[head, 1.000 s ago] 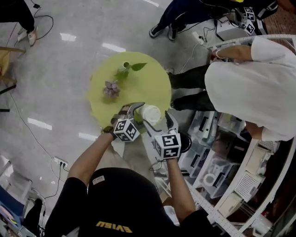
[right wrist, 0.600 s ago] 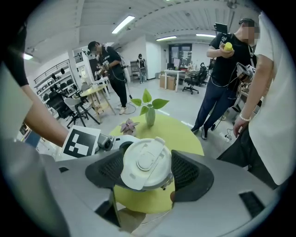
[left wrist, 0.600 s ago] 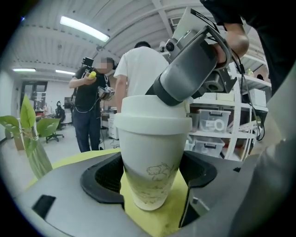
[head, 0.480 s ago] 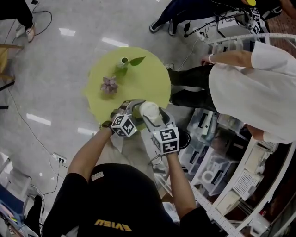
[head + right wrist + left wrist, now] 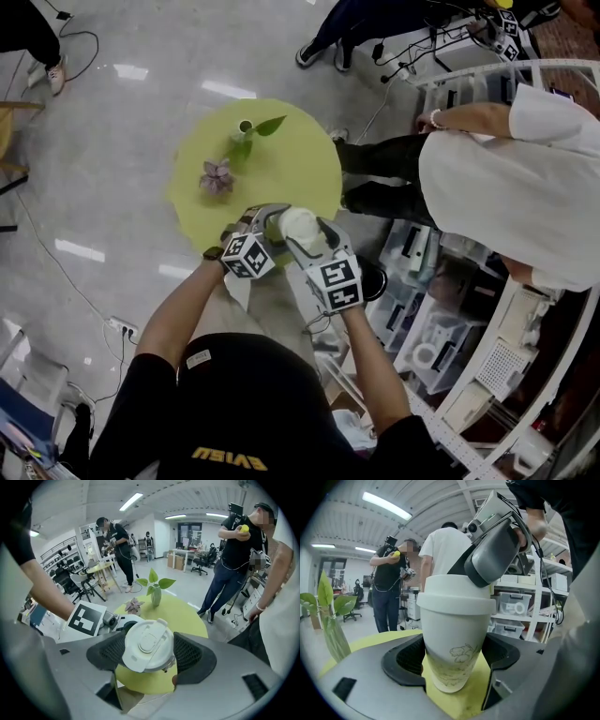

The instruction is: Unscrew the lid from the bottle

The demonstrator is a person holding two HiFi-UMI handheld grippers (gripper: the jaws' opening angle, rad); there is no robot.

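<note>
Nearest the person, both forearms reach out from six o'clock in the head view and meet over the bench's near rim. The left hand-held gripper (image 5: 454, 660) lies close to level. Its jaws have just been closing a little and now clamp the lower body of the white tapered bottle with a faint flower drawing (image 5: 452, 630), one pad on each side. The right hand-held gripper (image 5: 149, 654) tips steeply down from above. Its jaws have just been closing too, and its ribbed pads now pinch the white round flip-top lid (image 5: 147, 644) at three and nine o'clock.

The bottle is upright at about five o'clock on the round yellow-green bench (image 5: 291, 164), right at its edge; whether its base touches the top I cannot tell. The lid is fully seated with no gap at the collar. I judge the task to be at the grip stage, with both holds made and all the twisting and lifting off left to do.

Further out on the bench, a small mauve flower (image 5: 216, 176) lies near nine o'clock. A small vase with green leaves (image 5: 246, 127) stands near eleven.
</note>
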